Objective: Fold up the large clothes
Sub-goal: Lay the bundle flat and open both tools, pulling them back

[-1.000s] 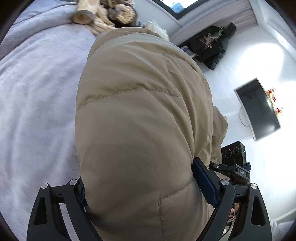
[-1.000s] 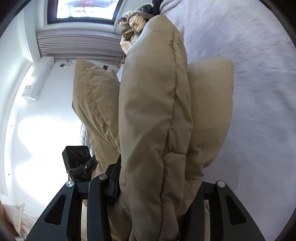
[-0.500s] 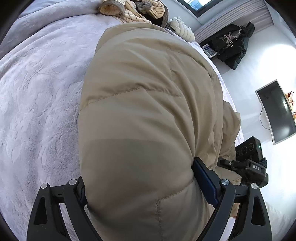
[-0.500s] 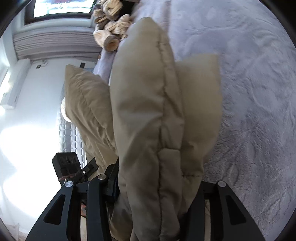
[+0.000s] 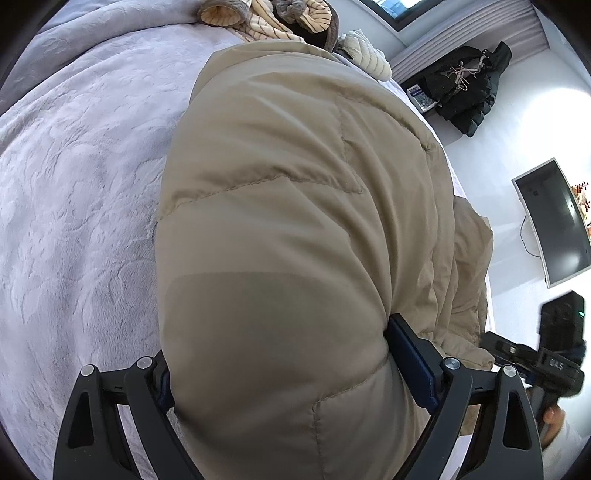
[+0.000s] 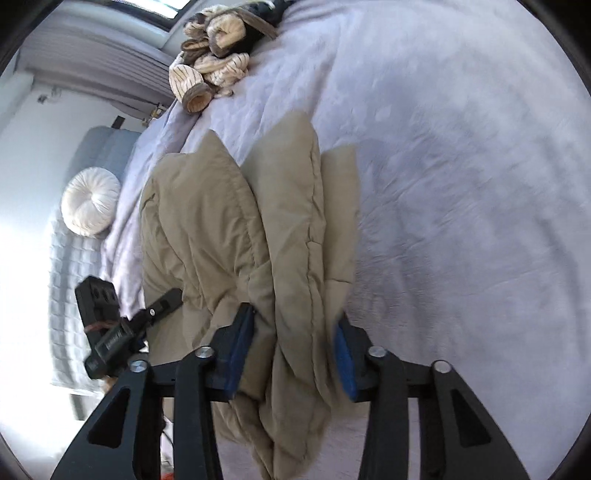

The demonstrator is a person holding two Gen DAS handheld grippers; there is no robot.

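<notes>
A large beige puffer jacket (image 5: 295,221) lies bunched on the lavender bed cover (image 5: 81,184). My left gripper (image 5: 280,373) is shut on a thick fold of the jacket, which fills the space between its blue pads. In the right wrist view the jacket (image 6: 236,236) rests on the bed cover (image 6: 461,184), and my right gripper (image 6: 295,350) holds several bunched layers of it between its pads. The other gripper shows at the edge of each view, beside the jacket.
A heap of cream and brown striped knitwear (image 5: 273,18) lies at the far end of the bed, also in the right wrist view (image 6: 218,59). A round white cushion (image 6: 90,201) lies beside the bed. A dark coat (image 5: 469,85) and a wall screen (image 5: 554,225) lie beyond.
Both grippers have lowered the jacket toward the bed; it now rests on the cover. In the right wrist view the jacket has slumped lower and sits looser between the pads.
</notes>
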